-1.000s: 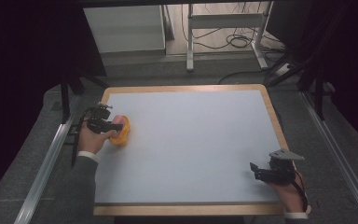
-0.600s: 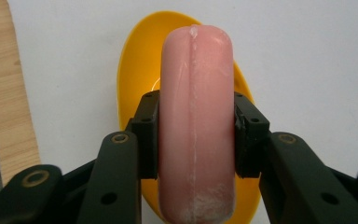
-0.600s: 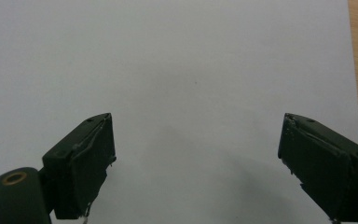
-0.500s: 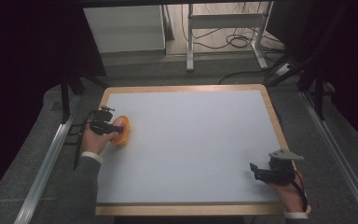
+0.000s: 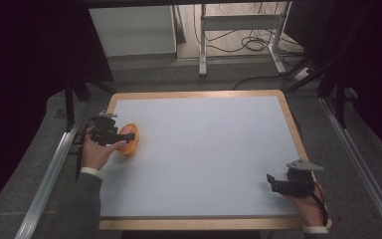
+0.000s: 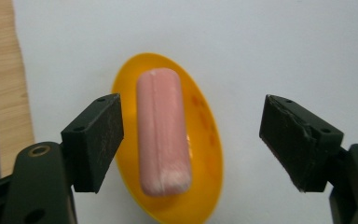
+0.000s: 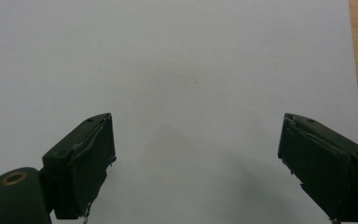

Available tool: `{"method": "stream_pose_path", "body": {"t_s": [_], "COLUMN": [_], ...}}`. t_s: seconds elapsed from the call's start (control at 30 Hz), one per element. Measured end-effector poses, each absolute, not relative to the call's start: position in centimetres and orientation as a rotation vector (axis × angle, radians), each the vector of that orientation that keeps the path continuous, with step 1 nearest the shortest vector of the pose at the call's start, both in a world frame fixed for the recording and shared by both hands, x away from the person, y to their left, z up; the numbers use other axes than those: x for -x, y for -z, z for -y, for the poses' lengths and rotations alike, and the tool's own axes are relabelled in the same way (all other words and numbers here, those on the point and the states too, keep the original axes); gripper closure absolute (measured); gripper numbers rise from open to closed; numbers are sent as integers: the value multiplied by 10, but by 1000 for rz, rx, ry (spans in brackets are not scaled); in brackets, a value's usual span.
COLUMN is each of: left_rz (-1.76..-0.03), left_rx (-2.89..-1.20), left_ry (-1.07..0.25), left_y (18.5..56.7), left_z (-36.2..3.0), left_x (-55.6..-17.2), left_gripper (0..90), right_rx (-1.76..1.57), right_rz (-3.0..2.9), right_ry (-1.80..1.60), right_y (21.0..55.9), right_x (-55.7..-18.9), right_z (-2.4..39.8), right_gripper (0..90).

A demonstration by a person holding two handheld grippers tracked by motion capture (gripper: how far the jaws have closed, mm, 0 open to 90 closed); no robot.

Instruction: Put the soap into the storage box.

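White table [image 5: 204,149]: yellow dish [image 6: 168,140] holds pink sausage [image 6: 162,135].

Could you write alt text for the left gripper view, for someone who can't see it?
A pink sausage-shaped piece lies in a shallow orange oval dish on a white table. The left hand-held gripper hangs over it, jaws just opened wide, touching nothing.
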State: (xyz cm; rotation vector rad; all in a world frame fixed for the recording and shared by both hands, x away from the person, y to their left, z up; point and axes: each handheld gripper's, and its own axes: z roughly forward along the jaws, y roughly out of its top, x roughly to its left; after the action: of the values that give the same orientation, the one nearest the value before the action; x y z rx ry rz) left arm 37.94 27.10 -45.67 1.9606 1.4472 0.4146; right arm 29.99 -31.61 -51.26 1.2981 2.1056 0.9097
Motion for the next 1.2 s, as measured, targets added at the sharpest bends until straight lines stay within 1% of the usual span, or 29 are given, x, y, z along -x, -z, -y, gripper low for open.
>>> {"method": "stream_pose_path", "body": {"t_s": [0.17,0.4,0.5,0.67,0.97,1.2], "left_rz": [-1375,-1306,-1270,-1233,-1202,-1212], "left_rx": [-1957,-1967,-1988,-2021,-2039,-2019], "left_ry": [-405,-378,-330,-295,-258,-227], "left_y": [458,461,464,472,495,512], "left_z": [-265,-259,-253,-241,-229,-230], "left_x": [-359,-342,-333,-322,-307,-301], "left_gripper": [215,216,215,211,206,204], "right_rx": [-1301,-1298,-1294,-1294,-1293,-1297], "right_rz": [-2108,-2109,-2112,-2114,-2109,-2098], "right_ry": [-905,-905,-903,-905,-906,-909], "right_y": [513,513,513,513,512,511], "right_x": [-300,-299,-300,-299,-299,-298], "right_z": [316,314,314,314,315,317], "right_gripper": [105,105,105,105,105,106]}}
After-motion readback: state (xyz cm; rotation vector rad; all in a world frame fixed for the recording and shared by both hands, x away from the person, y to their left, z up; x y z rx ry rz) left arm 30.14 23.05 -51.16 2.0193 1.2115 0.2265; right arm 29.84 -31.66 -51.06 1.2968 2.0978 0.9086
